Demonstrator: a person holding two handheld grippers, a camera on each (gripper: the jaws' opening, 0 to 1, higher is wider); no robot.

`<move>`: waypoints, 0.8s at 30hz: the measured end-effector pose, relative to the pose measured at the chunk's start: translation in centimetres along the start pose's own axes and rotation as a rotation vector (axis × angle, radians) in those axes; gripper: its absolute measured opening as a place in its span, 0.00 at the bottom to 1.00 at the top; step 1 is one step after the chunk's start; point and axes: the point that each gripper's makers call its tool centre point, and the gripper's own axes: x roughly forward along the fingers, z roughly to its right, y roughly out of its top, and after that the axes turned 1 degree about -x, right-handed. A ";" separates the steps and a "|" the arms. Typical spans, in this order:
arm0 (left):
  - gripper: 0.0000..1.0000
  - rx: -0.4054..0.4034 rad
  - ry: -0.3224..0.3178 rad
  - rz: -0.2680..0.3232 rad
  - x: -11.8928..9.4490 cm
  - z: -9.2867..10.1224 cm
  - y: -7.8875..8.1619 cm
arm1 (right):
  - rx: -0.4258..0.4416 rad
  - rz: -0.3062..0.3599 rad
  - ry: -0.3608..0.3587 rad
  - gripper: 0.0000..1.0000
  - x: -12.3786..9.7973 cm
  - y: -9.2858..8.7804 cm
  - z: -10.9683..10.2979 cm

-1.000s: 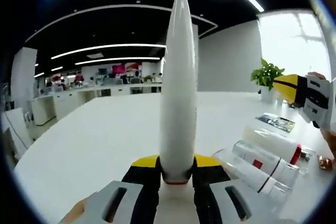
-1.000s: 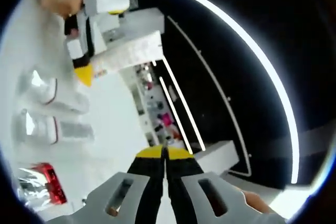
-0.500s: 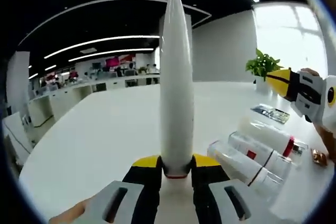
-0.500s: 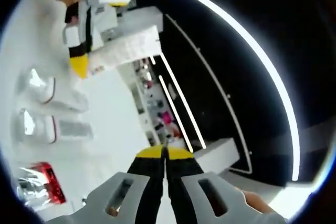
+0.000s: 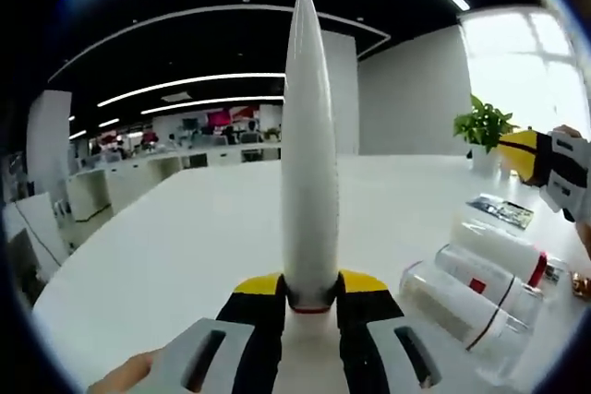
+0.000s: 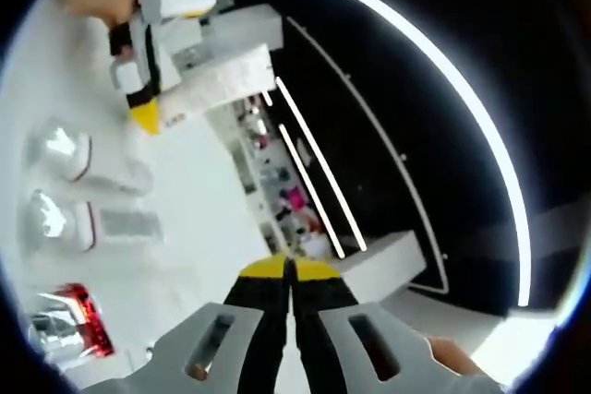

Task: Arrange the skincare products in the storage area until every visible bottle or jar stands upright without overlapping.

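My left gripper (image 5: 309,289) is shut on a white tapered tube (image 5: 307,163), gripped near its red-ringed cap end, with the thin crimped end pointing away from me. Three bottles lie on their sides on the white table (image 5: 166,246) at the right: a clear one (image 5: 457,309), one with a red label (image 5: 485,283), and a white one with a red band (image 5: 508,251). In the right gripper view, my right gripper (image 6: 289,269) is shut with nothing between its jaws. The left gripper (image 6: 152,53) holds the tube (image 6: 226,76) above the lying bottles (image 6: 69,219).
A potted plant (image 5: 485,126) stands at the table's far right, with a printed leaflet (image 5: 500,211) lying in front of it. The right gripper (image 5: 549,161) enters the left gripper view from the right edge. Desks and people fill the office behind.
Both views have shifted a little with the hands. The tube stays held in the left gripper, and the right gripper sits closer to the right edge of the left gripper view.
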 end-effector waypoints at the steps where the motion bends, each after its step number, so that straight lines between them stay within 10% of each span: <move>1: 0.21 -0.002 0.016 0.005 0.1 -0.3 0.1 | 0.026 -0.011 0.009 0.00 -0.3 -0.2 0.0; 12: 0.22 0.062 0.131 0.026 0.2 -2.3 0.0 | 0.106 -0.056 0.037 0.00 -1.9 -0.7 -0.2; 24: 0.19 -0.043 0.042 -0.074 -2.2 -2.1 -1.1 | 0.174 -0.013 0.074 0.05 -1.8 -0.2 -0.3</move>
